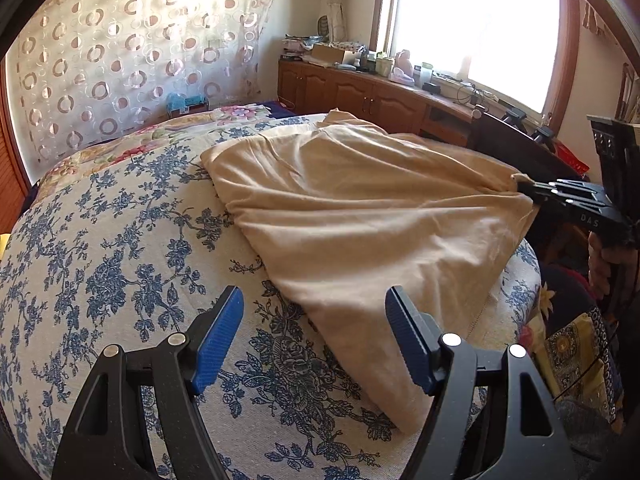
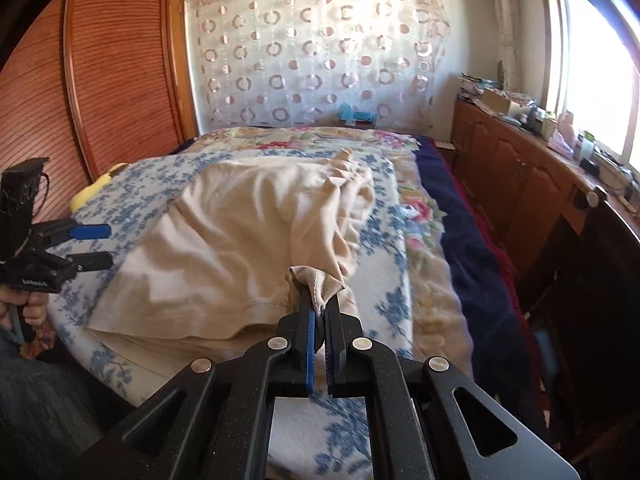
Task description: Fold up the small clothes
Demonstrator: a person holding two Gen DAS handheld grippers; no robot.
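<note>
A beige garment [image 1: 352,200] lies spread on the blue-flowered bedspread [image 1: 120,240]. My right gripper [image 2: 318,300] is shut on a bunched corner of the beige garment [image 2: 240,240], and the cloth is drawn taut from that pinch. In the left wrist view the right gripper [image 1: 524,188] shows at the far right, clamped on the same corner. My left gripper [image 1: 314,300] stands open just above the bedspread, its blue pads [image 1: 218,344] wide apart, with the garment's near edge beside its right finger. From the right wrist view the left gripper [image 2: 110,246] hangs open at the garment's left side.
A wooden cabinet [image 1: 360,92] with clutter runs under the bright window. A louvred wooden wardrobe [image 2: 100,80] stands left of the bed. A floral quilt [image 2: 420,220] and a dark blue blanket [image 2: 472,240] lie beyond the garment. A yellow object [image 2: 90,194] sits at the bed's left edge.
</note>
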